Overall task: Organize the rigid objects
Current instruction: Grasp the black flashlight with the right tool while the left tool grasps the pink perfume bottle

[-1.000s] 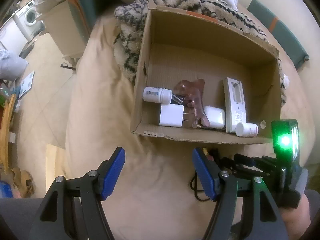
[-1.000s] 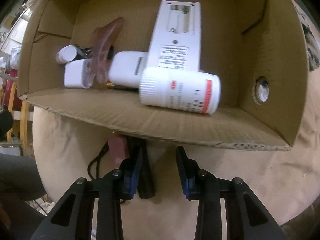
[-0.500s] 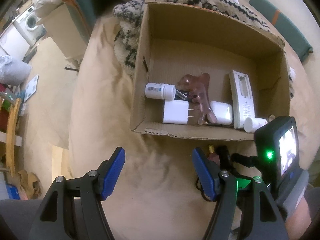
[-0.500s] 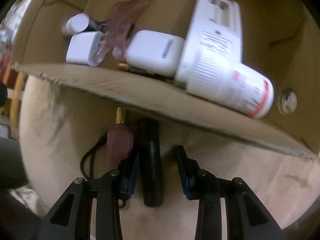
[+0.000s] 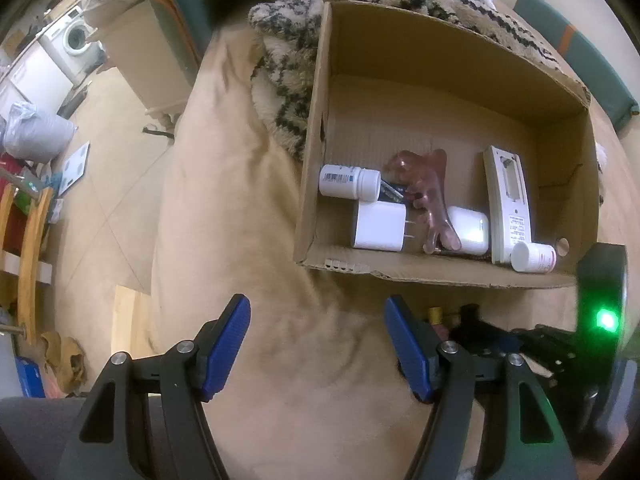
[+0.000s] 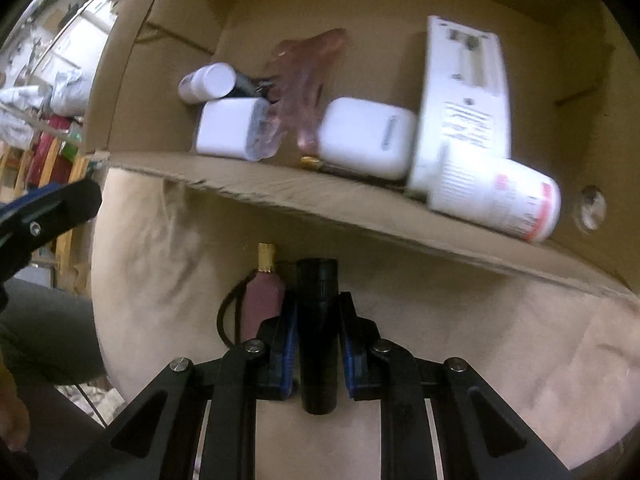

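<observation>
— Just outside the cardboard box's (image 6: 360, 208) near wall, what does the right gripper (image 6: 318, 344) have?
— A black cylinder (image 6: 319, 332), lying on the beige cushion (image 5: 248, 216); the jaws are closing with it between them, pads at its sides. A pink bottle (image 6: 262, 296) lies just left of it.
— And the left gripper (image 5: 318, 344)?
— Jaws apart over bare cushion, nothing between.
— Room in the box?
— Its far half is bare; the white bottle (image 6: 496, 200), remote (image 6: 464, 108) and charger (image 5: 380, 226) crowd the near wall.

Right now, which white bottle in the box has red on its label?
The white bottle lying in the box's right corner, beside the remote. The other white bottle, at the left, has a blue-and-white barcode label.
</observation>
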Demonstrator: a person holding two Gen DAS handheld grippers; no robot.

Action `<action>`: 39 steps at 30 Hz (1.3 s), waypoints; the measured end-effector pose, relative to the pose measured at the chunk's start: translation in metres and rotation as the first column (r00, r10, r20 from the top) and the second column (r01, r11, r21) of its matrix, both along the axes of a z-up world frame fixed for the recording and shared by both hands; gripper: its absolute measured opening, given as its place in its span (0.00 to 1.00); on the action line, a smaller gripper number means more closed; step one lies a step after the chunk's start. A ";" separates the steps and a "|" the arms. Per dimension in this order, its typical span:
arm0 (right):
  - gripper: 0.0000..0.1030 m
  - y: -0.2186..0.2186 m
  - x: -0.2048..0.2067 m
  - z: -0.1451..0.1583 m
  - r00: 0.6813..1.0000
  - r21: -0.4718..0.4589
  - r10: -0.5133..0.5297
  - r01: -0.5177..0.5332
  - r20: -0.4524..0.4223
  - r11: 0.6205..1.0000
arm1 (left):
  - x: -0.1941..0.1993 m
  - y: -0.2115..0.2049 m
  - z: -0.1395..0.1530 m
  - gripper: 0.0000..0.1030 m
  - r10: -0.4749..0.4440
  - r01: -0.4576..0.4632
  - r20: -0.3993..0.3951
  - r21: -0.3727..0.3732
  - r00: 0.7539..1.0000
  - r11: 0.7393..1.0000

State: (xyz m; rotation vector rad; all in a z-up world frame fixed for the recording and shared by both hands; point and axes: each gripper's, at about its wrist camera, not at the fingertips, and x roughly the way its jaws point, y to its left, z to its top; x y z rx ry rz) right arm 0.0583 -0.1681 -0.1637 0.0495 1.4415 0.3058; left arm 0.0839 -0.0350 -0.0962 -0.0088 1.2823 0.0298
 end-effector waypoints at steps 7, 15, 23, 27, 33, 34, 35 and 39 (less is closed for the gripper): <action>0.20 -0.039 0.002 -0.015 0.992 -0.019 -0.116 0.115 -0.052 0.993 | -0.001 -0.004 -0.011 0.65 -0.013 0.013 -0.035 -0.003 0.999 1.000; 0.20 -0.058 0.009 -0.020 0.982 0.022 -0.169 0.171 -0.088 0.985 | -0.004 -0.035 -0.032 0.65 -0.051 0.047 -0.098 -0.045 0.994 0.998; 0.20 -0.081 0.007 -0.025 0.970 0.056 -0.214 0.221 -0.113 0.974 | -0.006 -0.106 -0.068 0.60 -0.247 0.238 -0.175 -0.072 0.953 0.969; 0.20 -0.093 0.003 -0.022 0.969 0.063 -0.217 0.225 -0.118 0.972 | -0.005 -0.125 -0.083 0.61 -0.316 0.320 -0.198 -0.010 0.928 0.947; 0.20 -0.110 0.010 -0.024 0.969 0.041 -0.226 0.231 -0.101 0.972 | -0.004 -0.125 -0.099 0.31 -0.358 0.367 -0.195 0.008 0.913 0.930; 0.20 -0.109 0.010 -0.023 0.970 0.026 -0.227 0.231 -0.090 0.973 | -0.003 -0.122 -0.098 0.24 -0.350 0.357 -0.192 -0.001 0.917 0.934; 0.20 -0.111 0.010 -0.022 0.970 0.015 -0.231 0.233 -0.081 0.972 | -0.001 -0.116 -0.096 0.24 -0.336 0.341 -0.195 -0.010 0.921 0.940; 0.20 -0.115 0.011 -0.019 0.969 0.005 -0.236 0.238 -0.077 0.971 | 0.004 -0.094 -0.092 0.24 -0.279 0.279 -0.201 -0.033 0.939 0.960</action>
